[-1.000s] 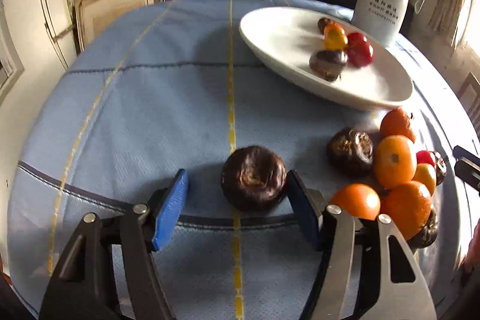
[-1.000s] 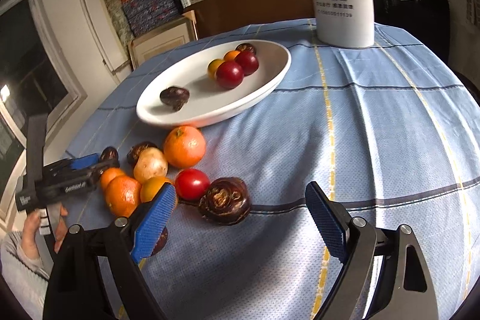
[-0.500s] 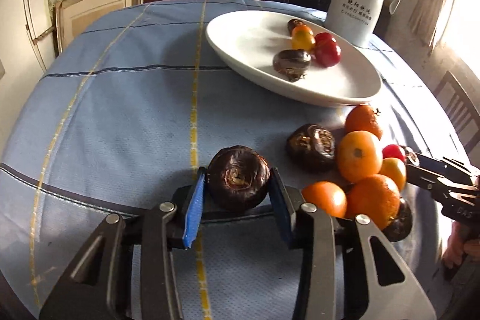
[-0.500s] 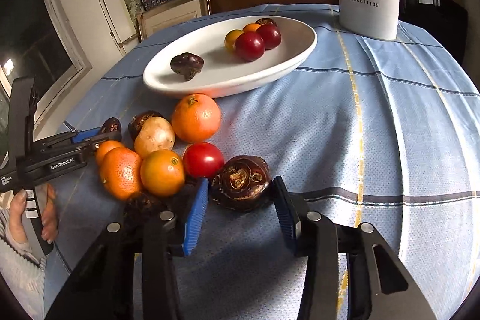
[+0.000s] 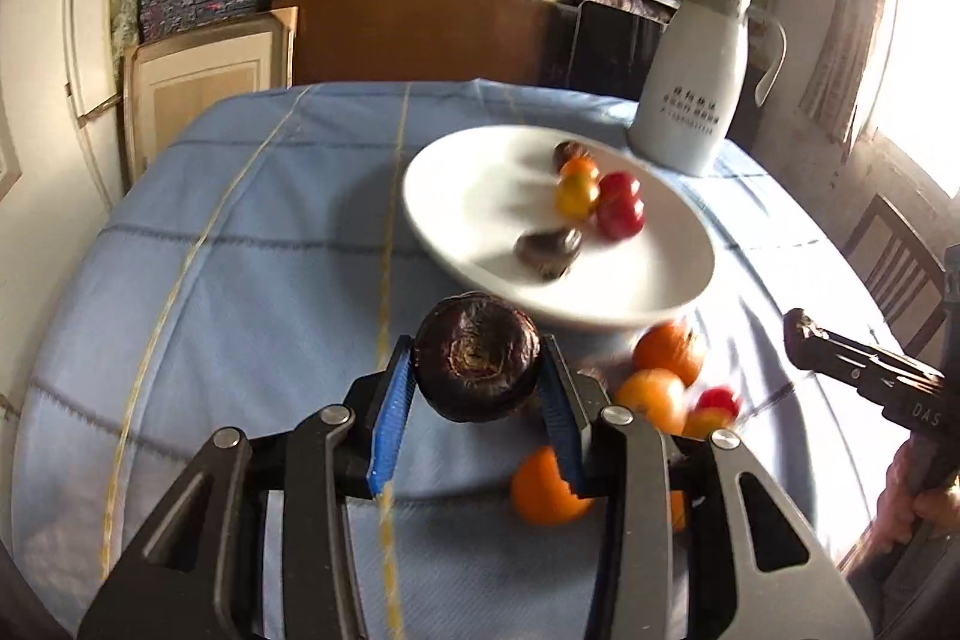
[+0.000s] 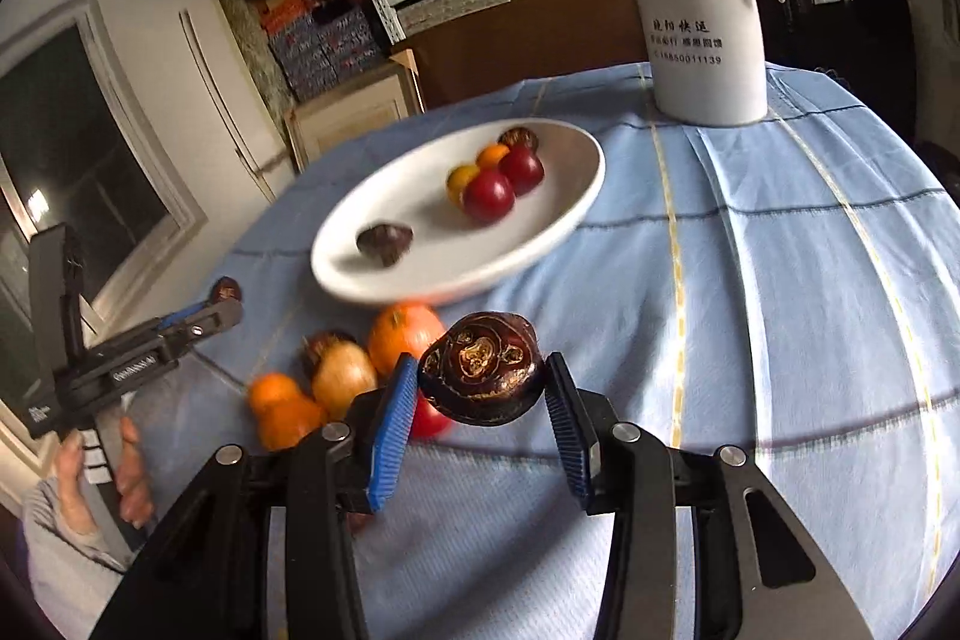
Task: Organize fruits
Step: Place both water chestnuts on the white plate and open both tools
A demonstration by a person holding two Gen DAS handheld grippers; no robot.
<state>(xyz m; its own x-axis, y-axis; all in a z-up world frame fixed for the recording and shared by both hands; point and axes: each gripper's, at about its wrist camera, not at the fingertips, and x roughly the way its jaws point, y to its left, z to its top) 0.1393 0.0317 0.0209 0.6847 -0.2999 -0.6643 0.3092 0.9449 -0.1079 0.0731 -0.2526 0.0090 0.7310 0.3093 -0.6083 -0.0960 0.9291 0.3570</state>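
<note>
- Left wrist view: left gripper (image 5: 477,388) clamps a round dark brown water chestnut (image 5: 477,358) near the white oval plate (image 5: 456,196).
- Right wrist view: right gripper (image 6: 480,400) grips a second dark brown, glossy chestnut (image 6: 480,370).

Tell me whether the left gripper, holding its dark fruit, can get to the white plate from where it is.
Probably yes. The left gripper, shut on the dark fruit, sits just short of the plate rim, with only bare cloth between. The loose oranges lie off to its right.
</note>
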